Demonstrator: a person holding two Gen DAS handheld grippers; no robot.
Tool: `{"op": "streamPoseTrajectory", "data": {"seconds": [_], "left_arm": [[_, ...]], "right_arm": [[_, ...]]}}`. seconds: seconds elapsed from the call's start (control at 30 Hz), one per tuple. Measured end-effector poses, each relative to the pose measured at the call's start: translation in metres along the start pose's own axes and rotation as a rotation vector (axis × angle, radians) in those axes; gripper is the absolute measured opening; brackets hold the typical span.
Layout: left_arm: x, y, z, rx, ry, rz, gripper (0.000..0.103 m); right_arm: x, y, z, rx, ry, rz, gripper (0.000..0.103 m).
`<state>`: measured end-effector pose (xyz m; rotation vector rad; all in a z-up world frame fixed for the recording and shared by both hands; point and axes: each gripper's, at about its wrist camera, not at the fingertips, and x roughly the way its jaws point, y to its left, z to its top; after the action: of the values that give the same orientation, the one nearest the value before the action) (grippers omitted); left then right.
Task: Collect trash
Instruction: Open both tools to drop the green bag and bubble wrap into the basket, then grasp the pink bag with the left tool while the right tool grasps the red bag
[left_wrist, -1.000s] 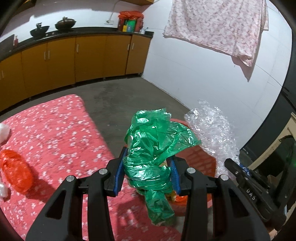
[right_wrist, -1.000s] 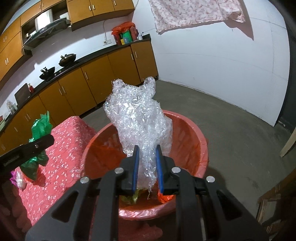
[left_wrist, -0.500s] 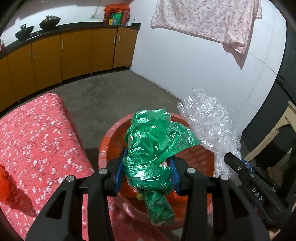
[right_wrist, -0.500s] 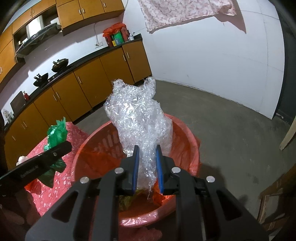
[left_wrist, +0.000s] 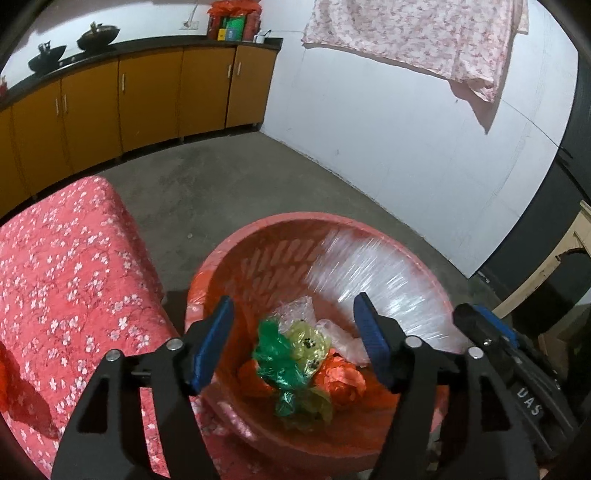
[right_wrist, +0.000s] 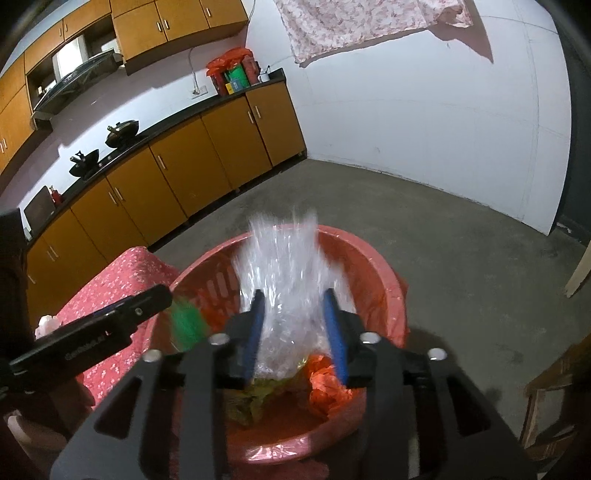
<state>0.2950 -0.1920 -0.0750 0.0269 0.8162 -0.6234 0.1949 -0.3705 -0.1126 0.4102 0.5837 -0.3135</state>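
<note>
Green bag (left_wrist: 277, 354) in basket (left_wrist: 258, 258) below opening left tongs (left_wrist: 295, 343); bubble wrap (right_wrist: 284, 266) between opening right tongs (right_wrist: 293, 336).

Black grippers, blue-padded fingers (left_wrist: 212, 345), silver screws, white lettering.

Green bag (left_wrist: 275, 352), crumpled, lies in red basket (left_wrist: 236, 266) among yellow and orange wrappers; clear bubble wrap (right_wrist: 284, 266), motion-blurred, apparently dropping into it.

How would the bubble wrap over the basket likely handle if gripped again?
The bubble wrap looks crumpled and airy, so probably floppy and very light. Its glossy film may slip between the fingers of the opening right gripper. It should settle loosely in the basket.
</note>
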Motion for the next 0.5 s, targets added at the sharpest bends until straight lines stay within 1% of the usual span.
{"op": "streamPoseTrajectory", "data": {"seconds": [0.03,0.07,0.1,0.13,0.17,0.2,0.23,0.3,0.4,0.5], "left_arm": [[0.000,0.002,0.000,-0.008,0.003,0.005,0.069],[-0.001,0.007,-0.001,-0.025,0.006,0.012,0.070],[-0.003,0.011,-0.002,-0.036,0.004,0.016,0.073],[-0.006,0.015,-0.004,-0.049,-0.001,0.022,0.075],[-0.008,0.017,-0.004,-0.055,-0.006,0.027,0.078],[-0.011,0.020,-0.006,-0.060,-0.015,0.037,0.080],[-0.014,0.022,-0.007,-0.062,-0.021,0.048,0.081],[-0.018,0.024,-0.008,-0.064,-0.032,0.062,0.088],[-0.028,0.027,-0.010,-0.069,-0.052,0.080,0.091],[-0.040,0.032,-0.011,-0.076,-0.077,0.094,0.093]], "right_arm": [[-0.001,-0.001,-0.001,0.000,-0.003,-0.007,0.043],[-0.002,-0.003,-0.003,0.001,-0.009,-0.021,0.050],[-0.003,-0.004,-0.003,0.004,-0.015,-0.031,0.060],[-0.006,-0.006,-0.005,0.012,-0.032,-0.048,0.066],[-0.009,-0.008,-0.006,0.019,-0.050,-0.063,0.079],[-0.011,-0.009,-0.005,0.026,-0.065,-0.077,0.088],[-0.014,-0.010,-0.006,0.035,-0.080,-0.088,0.091],[-0.015,-0.011,-0.004,0.047,-0.088,-0.090,0.095],[-0.016,-0.010,-0.001,0.051,-0.091,-0.090,0.096],[-0.016,-0.004,0.001,0.029,-0.093,-0.083,0.096]]}}
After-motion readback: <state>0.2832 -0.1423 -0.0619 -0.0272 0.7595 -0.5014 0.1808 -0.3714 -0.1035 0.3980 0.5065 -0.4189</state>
